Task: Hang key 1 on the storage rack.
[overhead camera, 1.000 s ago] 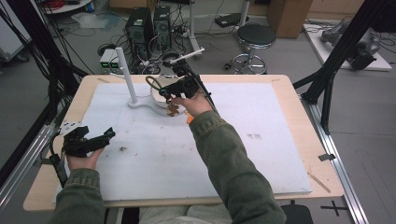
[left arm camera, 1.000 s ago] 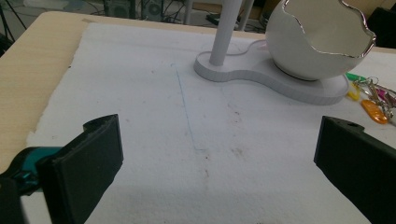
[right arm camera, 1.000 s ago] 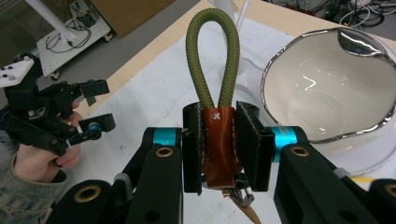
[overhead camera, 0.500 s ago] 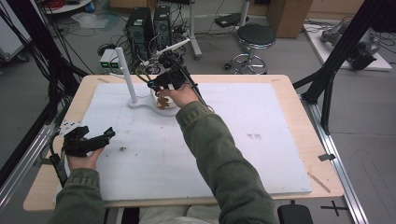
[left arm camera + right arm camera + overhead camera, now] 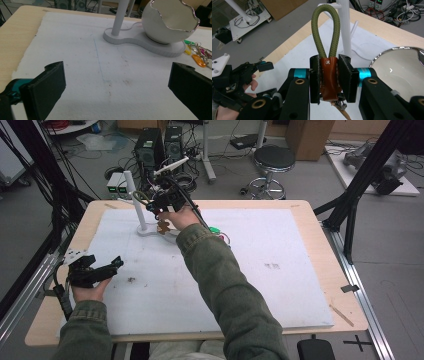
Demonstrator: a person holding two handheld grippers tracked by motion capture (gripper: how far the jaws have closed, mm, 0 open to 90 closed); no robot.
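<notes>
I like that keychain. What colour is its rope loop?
Olive green; the rope loop rises from a brown leather tab. The right gripper view shows it best.

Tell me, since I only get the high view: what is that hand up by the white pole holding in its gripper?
Observer: The right gripper is shut on a brown leather tab that has an olive rope loop sticking up from it.
Operator: And the pale round thing next to it?
Observer: That is a white egg-shaped bowl with a jagged silvery rim, sitting on the stand base.
Operator: Does the other gripper hold anything?
Observer: No. The left gripper has its jaws wide open, with bare white mat between them.
</notes>
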